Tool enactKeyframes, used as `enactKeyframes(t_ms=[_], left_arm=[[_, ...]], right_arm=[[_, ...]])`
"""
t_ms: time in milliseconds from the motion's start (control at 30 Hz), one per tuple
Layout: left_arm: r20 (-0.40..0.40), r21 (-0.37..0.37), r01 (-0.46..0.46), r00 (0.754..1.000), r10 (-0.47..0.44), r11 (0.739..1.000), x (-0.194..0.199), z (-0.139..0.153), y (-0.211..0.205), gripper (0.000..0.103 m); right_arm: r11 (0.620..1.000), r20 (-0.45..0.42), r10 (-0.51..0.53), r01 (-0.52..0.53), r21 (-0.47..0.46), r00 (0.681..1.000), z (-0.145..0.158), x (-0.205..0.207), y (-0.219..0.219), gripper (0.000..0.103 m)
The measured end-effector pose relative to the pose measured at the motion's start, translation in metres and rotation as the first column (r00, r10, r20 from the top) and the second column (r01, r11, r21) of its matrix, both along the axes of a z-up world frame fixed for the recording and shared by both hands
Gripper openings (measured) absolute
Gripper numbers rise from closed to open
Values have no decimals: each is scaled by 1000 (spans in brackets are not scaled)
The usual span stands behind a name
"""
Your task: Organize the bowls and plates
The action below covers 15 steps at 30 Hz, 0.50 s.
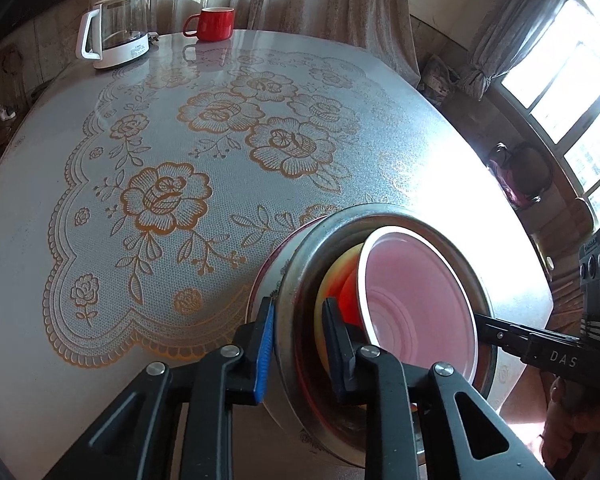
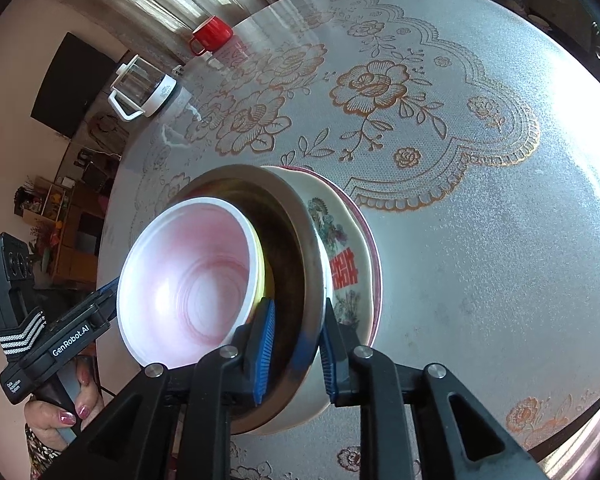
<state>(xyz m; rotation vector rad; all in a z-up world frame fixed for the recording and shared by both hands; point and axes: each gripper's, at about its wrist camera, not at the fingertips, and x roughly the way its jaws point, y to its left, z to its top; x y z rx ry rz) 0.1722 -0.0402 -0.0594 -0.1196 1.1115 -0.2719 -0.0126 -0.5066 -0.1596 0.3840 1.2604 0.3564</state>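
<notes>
On the table stands a stack with a maroon-rimmed plate (image 1: 260, 276) (image 2: 374, 256) at the bottom. On it sits a large flowered bowl (image 1: 340, 216) (image 2: 340, 240) with a metal rim. Nested inside are a yellow bowl (image 1: 328, 276) (image 2: 266, 276), an orange bowl (image 1: 348, 300) and, on top, a white bowl (image 1: 412, 280) (image 2: 188, 272) tinted pink inside. My left gripper (image 1: 300, 344) (image 2: 112, 288) straddles the large bowl's near rim, its inner finger a little off the wall. My right gripper (image 2: 296, 348) (image 1: 480, 318) is shut on the rim at the opposite side.
A glass kettle (image 1: 116, 32) (image 2: 144, 84) and a red mug (image 1: 212, 22) (image 2: 212, 34) stand at the far edge of the round table, which is covered by a rose-patterned cloth (image 1: 160, 200). A person's hand (image 2: 68, 412) holds the left gripper's handle.
</notes>
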Motion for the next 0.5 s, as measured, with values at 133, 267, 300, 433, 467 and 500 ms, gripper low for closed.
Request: enactKeyframes(t_ms=[133,267,300,433,467,500], left_arm=[[-2,-6,3,1000,-3,1000,-2,0,1,25],[11,18,-24,1000,24,1000,-9,6,11,53],[25,23,-31,999,30,999,-13,8,13,60],[90,58,-26,996,21,998,-32,16,20,67],[109,68,-21,994,13,997,-39,18,21,71],[128,78,-12,992,2,997,-47,19,22,73]], right_arm=[[1000,5,-1,1,-6,1000,0,-1,-2,13],[999,65,-22,25,-40,998,9,-13,-1,35],[998,79,-34,38,-47,996,11,-17,-2,38],[995,128,-60,69,-74,990,21,-35,-5,38],[993,147,-65,79,-88,987,24,-41,-4,38],[991,165,-70,88,-103,984,27,-46,-3,39]])
